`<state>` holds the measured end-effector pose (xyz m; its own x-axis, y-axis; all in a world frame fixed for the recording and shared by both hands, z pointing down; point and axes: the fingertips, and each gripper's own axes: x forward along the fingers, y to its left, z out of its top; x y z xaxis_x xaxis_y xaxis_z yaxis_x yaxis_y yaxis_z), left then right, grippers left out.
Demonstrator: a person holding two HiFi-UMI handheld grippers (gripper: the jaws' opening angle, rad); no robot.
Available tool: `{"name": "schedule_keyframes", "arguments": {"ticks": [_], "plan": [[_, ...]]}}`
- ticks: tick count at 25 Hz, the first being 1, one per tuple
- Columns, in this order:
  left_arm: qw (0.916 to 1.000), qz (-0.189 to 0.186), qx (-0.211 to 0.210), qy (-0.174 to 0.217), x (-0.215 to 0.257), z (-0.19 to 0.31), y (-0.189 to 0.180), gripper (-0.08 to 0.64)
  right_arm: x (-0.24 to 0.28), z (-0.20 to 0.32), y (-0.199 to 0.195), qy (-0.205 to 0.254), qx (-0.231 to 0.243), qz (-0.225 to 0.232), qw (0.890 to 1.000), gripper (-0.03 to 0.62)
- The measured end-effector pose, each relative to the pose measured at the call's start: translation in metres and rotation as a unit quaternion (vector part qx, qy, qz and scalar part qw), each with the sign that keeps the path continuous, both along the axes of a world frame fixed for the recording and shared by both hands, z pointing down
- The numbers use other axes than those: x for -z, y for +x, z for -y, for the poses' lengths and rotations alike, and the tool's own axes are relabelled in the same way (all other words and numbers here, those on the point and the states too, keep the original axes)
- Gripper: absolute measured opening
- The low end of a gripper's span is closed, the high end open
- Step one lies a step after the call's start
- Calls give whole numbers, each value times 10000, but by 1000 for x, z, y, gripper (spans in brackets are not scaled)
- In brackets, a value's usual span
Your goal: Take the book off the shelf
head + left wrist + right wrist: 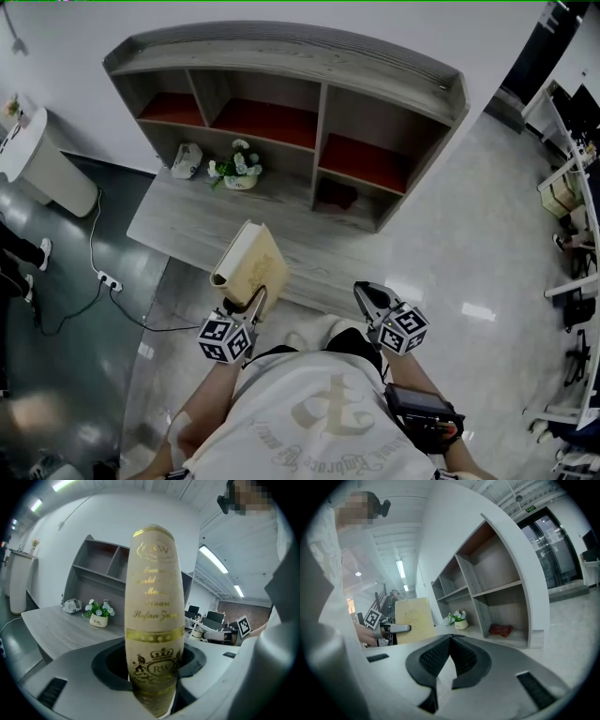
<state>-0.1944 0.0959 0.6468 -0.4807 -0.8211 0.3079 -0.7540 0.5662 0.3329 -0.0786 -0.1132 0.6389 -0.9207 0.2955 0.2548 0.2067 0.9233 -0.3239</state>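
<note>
Rising from left gripper [256,302]: book [251,259]

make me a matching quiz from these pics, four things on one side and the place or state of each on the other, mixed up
Things:
1. book
2. flower pot
3. red cloth
4. right gripper

Places or states:
A. lying in the lower right compartment of the shelf
B. shut, with nothing in it
C. held by the left gripper, clear of the shelf
D. standing on the desk

Pairs: 1-C, 2-D, 3-A, 4-B
</note>
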Motion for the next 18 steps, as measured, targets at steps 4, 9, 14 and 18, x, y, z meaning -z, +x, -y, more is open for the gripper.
{"name": "schedule_keyframes", "arguments": {"ticks": [4, 9, 14, 18], "plan": [[10000, -13, -69, -28, -3, 0, 2, 227, -2, 1, 0, -3, -57, -9, 10000, 3], [9997, 29, -259, -18, 0, 6, 6, 227, -4, 4, -3, -22, -129, -7, 9999, 3], [9993, 37, -384, -5, 0, 14, 10, 225, -2, 3, -4, 7, -98, -9, 10000, 3], [9988, 56, -478, -13, -1, 21, 15, 225, -5, 7, 1, 33, -105, -35, 9999, 3]]}}
